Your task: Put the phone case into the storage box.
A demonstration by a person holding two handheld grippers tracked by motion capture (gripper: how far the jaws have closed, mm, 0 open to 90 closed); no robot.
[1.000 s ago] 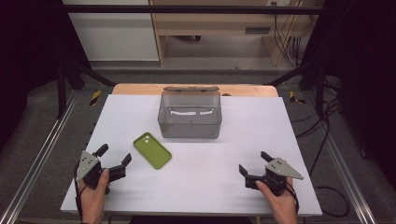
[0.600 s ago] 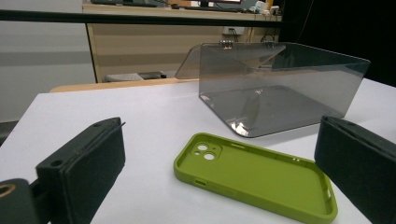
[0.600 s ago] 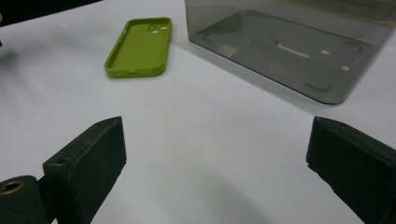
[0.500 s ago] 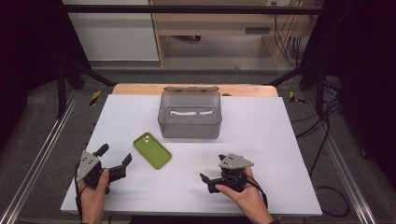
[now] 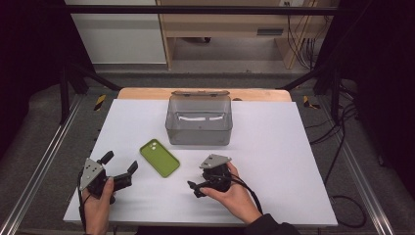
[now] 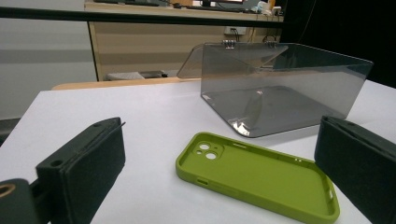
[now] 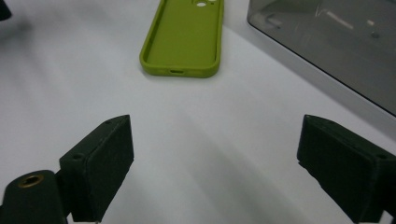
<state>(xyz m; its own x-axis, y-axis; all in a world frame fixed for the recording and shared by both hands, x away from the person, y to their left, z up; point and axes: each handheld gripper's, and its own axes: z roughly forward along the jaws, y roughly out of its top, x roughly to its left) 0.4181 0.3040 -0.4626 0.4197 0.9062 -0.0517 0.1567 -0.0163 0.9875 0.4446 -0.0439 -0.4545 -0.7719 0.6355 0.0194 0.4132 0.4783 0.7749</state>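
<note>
I'm seeing both grippers sitting near the table's (image 5: 293, 147) near edge. Left gripper (image 5: 117, 166) is holding its jaws spread wide, gripping nothing, just inside the near-left corner. Right gripper (image 5: 198, 185) is sitting near centre, jaws also wide apart and empty, pointing left toward the case. Bare white surface is lying between its jaws in the right gripper view. The green phone case (image 5: 159, 157) is lying flat, open side up, between the two grippers and a bit farther out, touching neither. Beyond it, just apart, the smoky clear box (image 5: 198, 128) is standing with its lid (image 5: 199, 92) hinged open at the far edge. I'm noting wide free surface right of the box.
</note>
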